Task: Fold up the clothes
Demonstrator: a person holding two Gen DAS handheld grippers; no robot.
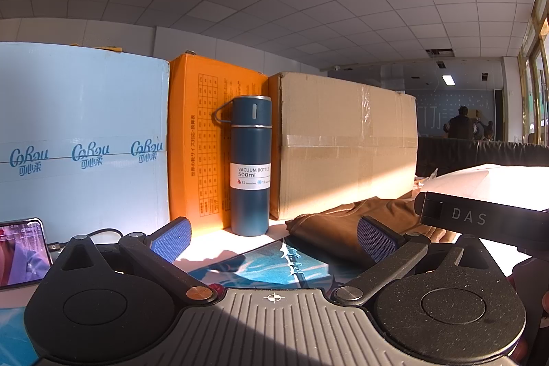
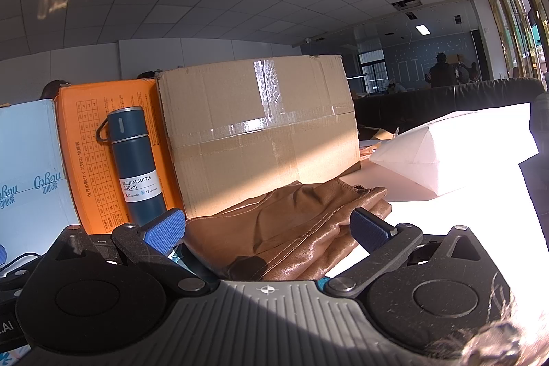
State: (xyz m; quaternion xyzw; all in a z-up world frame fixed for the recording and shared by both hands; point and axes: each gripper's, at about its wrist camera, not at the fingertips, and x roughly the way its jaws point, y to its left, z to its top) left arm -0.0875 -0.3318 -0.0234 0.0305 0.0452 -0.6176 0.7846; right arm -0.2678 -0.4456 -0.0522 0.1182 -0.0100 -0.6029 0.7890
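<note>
Both tools gape wide, holding nothing. The brown garment (image 2: 291, 228) lies bunched on the counter (image 2: 446, 222) before the cardboard box (image 2: 257, 126); the left tool (image 1: 272, 237) could easily knock the vacuum bottle (image 1: 249, 167) over.

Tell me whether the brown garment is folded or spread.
Folded: the brown garment lies bunched in stacked layers before the cardboard box.

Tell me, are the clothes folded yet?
Partly, maybe. The brown garment lies bunched in layers on the table, not a neat fold. Nothing is in hand: the left gripper and right gripper are both open and empty. Grabbing and tidy folding are left.
</note>
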